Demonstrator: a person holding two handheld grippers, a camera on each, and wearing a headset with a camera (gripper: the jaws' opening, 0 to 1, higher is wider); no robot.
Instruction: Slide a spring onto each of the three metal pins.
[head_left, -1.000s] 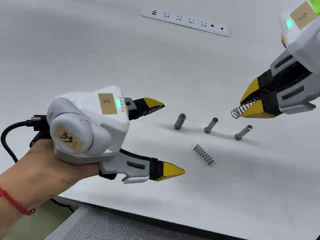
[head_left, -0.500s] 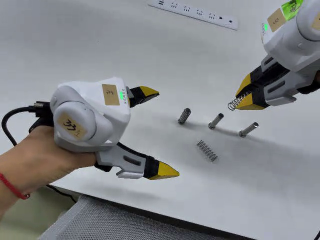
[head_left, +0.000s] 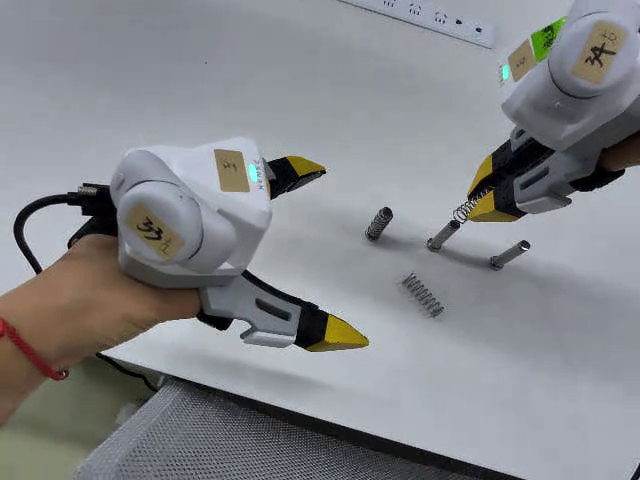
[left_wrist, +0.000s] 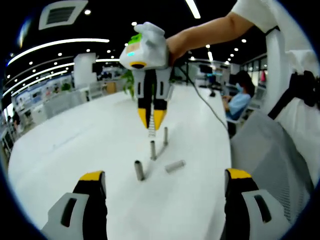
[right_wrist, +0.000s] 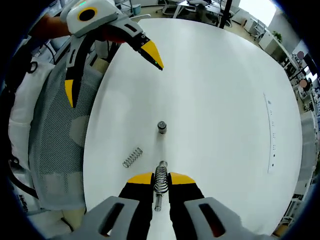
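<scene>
Three short metal pins stand in a row on the white table. The left pin wears a spring. The middle pin and the right pin are bare. My right gripper is shut on a spring whose free end hangs just above the middle pin's top. In the left gripper view the held spring sits in line over the middle pin. A loose spring lies flat in front of the pins. My left gripper hovers open and holds nothing, left of the pins.
A white power strip lies at the far edge of the table. A black cable runs from the left gripper off the table's near edge, over a grey mesh chair seat. In the right gripper view the loose spring lies left of my jaws.
My right gripper has come down and to the left with its spring, from beside the right pin to just over the middle pin. The left gripper has stayed open and nearly still.
</scene>
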